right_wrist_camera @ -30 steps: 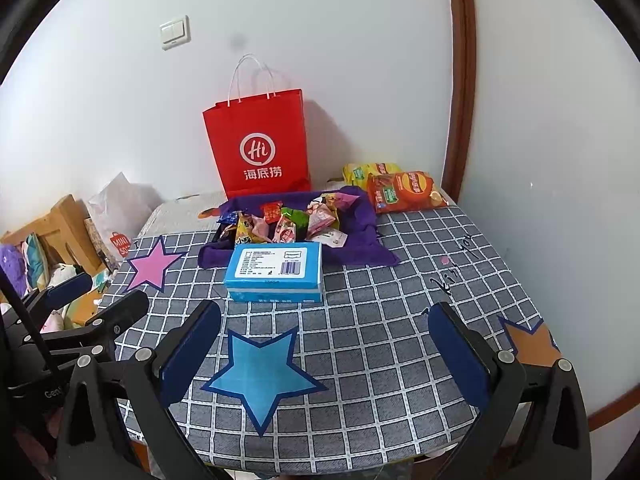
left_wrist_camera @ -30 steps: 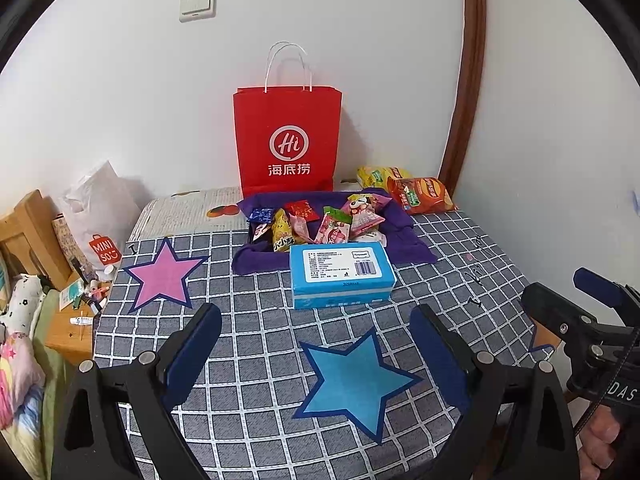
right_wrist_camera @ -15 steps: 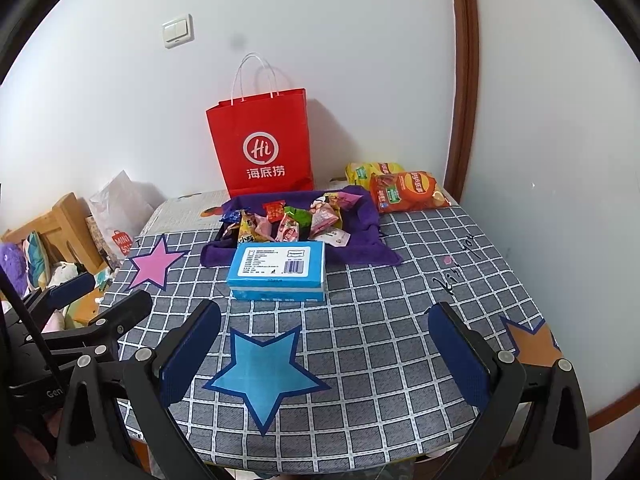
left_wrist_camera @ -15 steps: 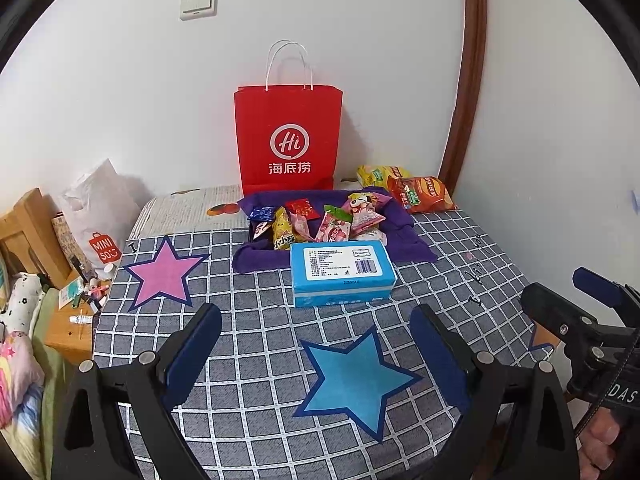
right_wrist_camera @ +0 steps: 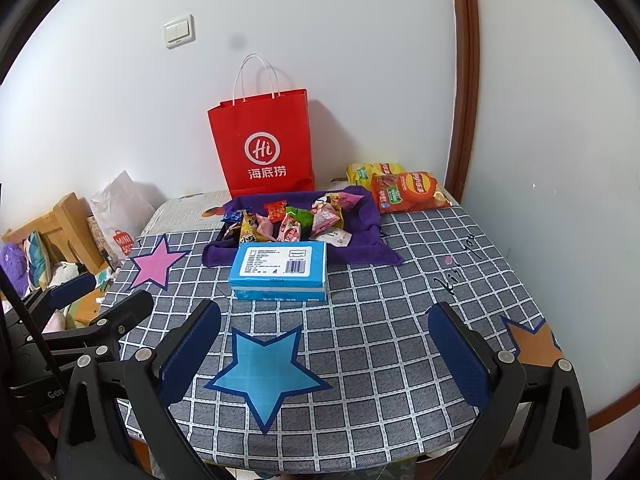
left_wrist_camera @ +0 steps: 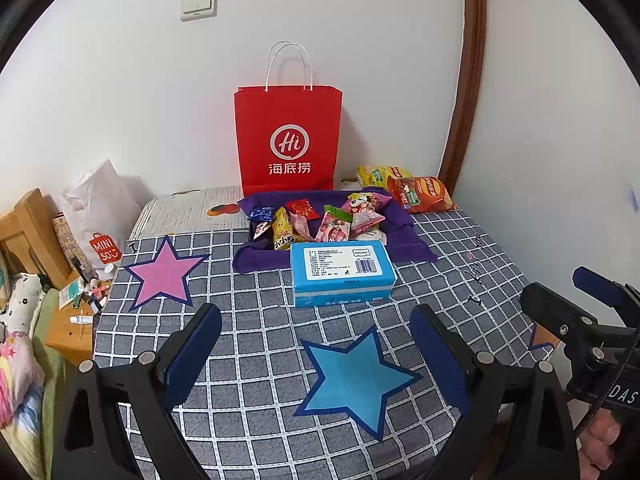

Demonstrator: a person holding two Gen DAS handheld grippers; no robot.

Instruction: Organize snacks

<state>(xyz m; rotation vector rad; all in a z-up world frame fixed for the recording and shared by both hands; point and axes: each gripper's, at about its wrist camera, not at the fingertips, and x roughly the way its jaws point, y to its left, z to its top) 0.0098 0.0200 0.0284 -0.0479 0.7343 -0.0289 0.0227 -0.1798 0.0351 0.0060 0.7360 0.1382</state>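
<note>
From the left wrist, the left gripper point(left_wrist_camera: 316, 356) hovers above the near edge of the table point(left_wrist_camera: 256, 332) with its jaws spread wide and nothing between them. The snacks point(left_wrist_camera: 320, 222) lie heaped in a tray lined with a purple cloth point(left_wrist_camera: 404, 236) at the far side; a blue box point(left_wrist_camera: 342, 272) sits just in front, touching the cloth, two chip bags point(left_wrist_camera: 416, 194) lie loose beyond the tray to the right, and a red bag point(left_wrist_camera: 289, 140) stands against the wall. This layout fits either sorting about to happen or a pile already gathered, so I judge only that any reach should pass over or round the box, and pinch a packet by a flat edge, since the wrappers look slippery and overlap. From the right wrist, the right gripper point(right_wrist_camera: 324, 356) is likewise wide open and empty, low over the blue star point(right_wrist_camera: 266, 372); the chip bags point(right_wrist_camera: 400, 190) lie on its side, so they suit this hand, with the left gripper point(right_wrist_camera: 92, 300) kept clear.
</note>
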